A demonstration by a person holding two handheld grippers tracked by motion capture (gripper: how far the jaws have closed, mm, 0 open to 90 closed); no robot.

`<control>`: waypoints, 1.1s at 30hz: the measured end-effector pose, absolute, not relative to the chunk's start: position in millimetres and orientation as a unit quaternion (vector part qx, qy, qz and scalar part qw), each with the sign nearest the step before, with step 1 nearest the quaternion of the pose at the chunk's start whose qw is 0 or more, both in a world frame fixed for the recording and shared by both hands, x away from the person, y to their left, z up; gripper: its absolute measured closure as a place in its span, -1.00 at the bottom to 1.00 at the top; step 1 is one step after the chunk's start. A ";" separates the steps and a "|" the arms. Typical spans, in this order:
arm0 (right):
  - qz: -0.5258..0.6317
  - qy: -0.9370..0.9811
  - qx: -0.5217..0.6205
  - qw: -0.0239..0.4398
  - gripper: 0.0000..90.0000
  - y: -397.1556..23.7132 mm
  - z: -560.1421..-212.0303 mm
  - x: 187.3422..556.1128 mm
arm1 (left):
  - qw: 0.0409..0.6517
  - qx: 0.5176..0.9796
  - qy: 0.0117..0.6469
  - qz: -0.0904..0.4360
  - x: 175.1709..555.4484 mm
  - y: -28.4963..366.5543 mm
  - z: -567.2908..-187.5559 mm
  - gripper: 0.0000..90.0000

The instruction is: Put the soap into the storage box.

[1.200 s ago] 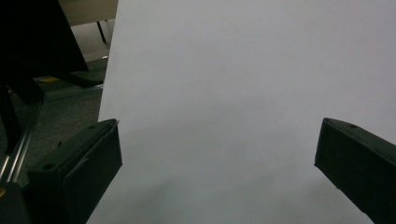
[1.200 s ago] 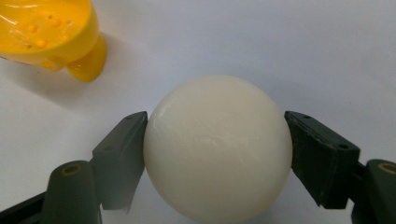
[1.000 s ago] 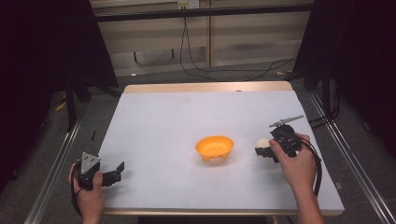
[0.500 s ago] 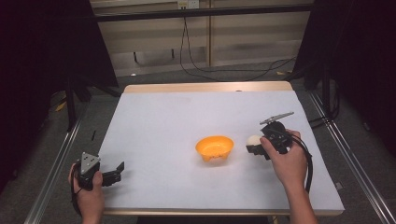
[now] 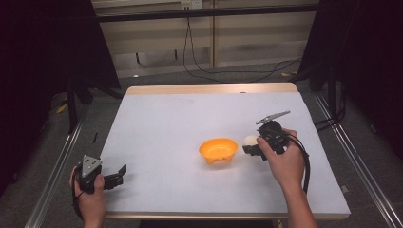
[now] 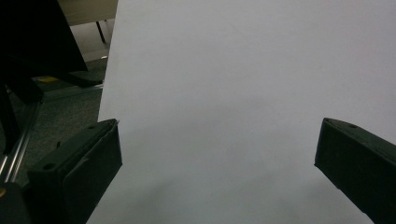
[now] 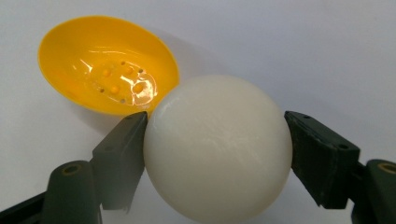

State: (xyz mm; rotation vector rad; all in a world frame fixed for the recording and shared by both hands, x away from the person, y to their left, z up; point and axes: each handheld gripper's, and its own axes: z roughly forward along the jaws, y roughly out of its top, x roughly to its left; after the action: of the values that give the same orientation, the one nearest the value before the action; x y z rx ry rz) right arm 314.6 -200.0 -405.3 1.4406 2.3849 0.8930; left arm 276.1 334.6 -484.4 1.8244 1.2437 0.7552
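Clamping a white ball (image 7: 217, 149), the right gripper (image 5: 255, 145) hangs just beside the orange bowl (image 5: 218, 150); left gripper (image 5: 115, 176) gapes empty.

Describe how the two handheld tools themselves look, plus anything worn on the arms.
Both tools are black. The left tool carries a grey three-cornered plate; the right tool has one too, plus a black cable looping past the wrist. Jaws are blocky with small round holes. Forearms show no sleeves.
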 end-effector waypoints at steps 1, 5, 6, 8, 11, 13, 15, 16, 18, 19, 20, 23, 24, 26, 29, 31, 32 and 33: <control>0.303 0.811 0.489 0.108 -0.45 -198.7 -404.8 314.9 | 0.393 0.719 0.490 0.298 276.1 334.7 -484.4 -0.99; 0.306 0.813 0.483 0.108 -0.45 -192.1 -403.2 316.8 | 0.393 0.719 0.490 0.297 276.2 334.7 -484.4 -0.99; 0.308 0.814 0.481 0.107 -0.45 -190.0 -402.8 317.3 | 0.393 0.719 0.490 0.297 276.1 334.7 -484.4 -0.99; 0.311 0.814 0.479 0.105 -0.45 -186.2 -402.9 318.3 | 0.393 0.719 0.490 0.297 276.1 334.7 -484.3 -0.99; 0.306 0.816 0.479 0.106 -0.45 -180.8 -403.1 320.0 | 0.394 0.718 0.491 0.297 276.1 334.8 -484.3 -0.99; 0.308 0.818 0.475 0.104 -0.45 -176.0 -403.0 321.4 | 0.393 0.719 0.490 0.297 276.2 334.8 -484.3 -0.99; 0.309 0.819 0.472 0.102 -0.45 -171.4 -403.2 322.7 | 0.394 0.718 0.491 0.297 276.1 334.8 -484.3 -0.99; 0.310 0.820 0.471 0.103 -0.45 -169.1 -403.6 323.6 | 0.395 0.718 0.491 0.296 276.1 334.9 -484.4 -0.99; 0.310 0.821 0.468 0.101 -0.45 -164.9 -404.0 324.9 | 0.395 0.718 0.491 0.296 276.1 334.9 -484.4 -0.99; 0.310 0.822 0.467 0.100 -0.45 -163.3 -404.0 325.2 | 0.395 0.718 0.491 0.296 276.1 334.9 -484.4 -0.99; 0.310 0.823 0.465 0.099 -0.45 -160.9 -403.9 325.8 | 0.395 0.718 0.491 0.296 276.1 334.9 -484.4 -0.99; 0.310 0.825 0.463 0.098 -0.45 -155.8 -403.7 327.4 | 0.395 0.718 0.491 0.296 276.2 335.0 -484.4 -0.99; 0.311 0.825 0.461 0.099 -0.45 -154.3 -403.8 328.0 | 0.395 0.718 0.492 0.295 276.2 335.1 -484.3 -0.99; 0.309 0.826 0.460 0.097 -0.45 -151.1 -403.3 328.6 | 0.396 0.717 0.492 0.295 276.3 335.2 -484.4 -0.99; 0.311 0.827 0.458 0.096 -0.45 -148.3 -403.3 329.4 | 0.396 0.717 0.492 0.295 276.3 335.1 -484.4 -0.99; 0.309 0.831 0.452 0.094 -0.45 -142.9 -403.9 330.8 | 0.395 0.717 0.492 0.295 276.4 335.1 -484.4 -0.99; 0.308 0.832 0.452 0.094 -0.45 -141.2 -404.1 331.1 | 0.395 0.717 0.492 0.294 276.4 335.1 -484.4 -0.99; 0.306 0.832 0.453 0.092 -0.45 -139.6 -404.0 331.3 | 0.395 0.718 0.492 0.294 276.4 335.2 -484.4 -0.99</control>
State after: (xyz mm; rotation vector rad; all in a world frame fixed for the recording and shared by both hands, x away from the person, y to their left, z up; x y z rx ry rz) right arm 331.3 -139.6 -404.0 1.3454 2.4708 0.9097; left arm 276.4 335.2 -484.4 1.8193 1.2484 0.7461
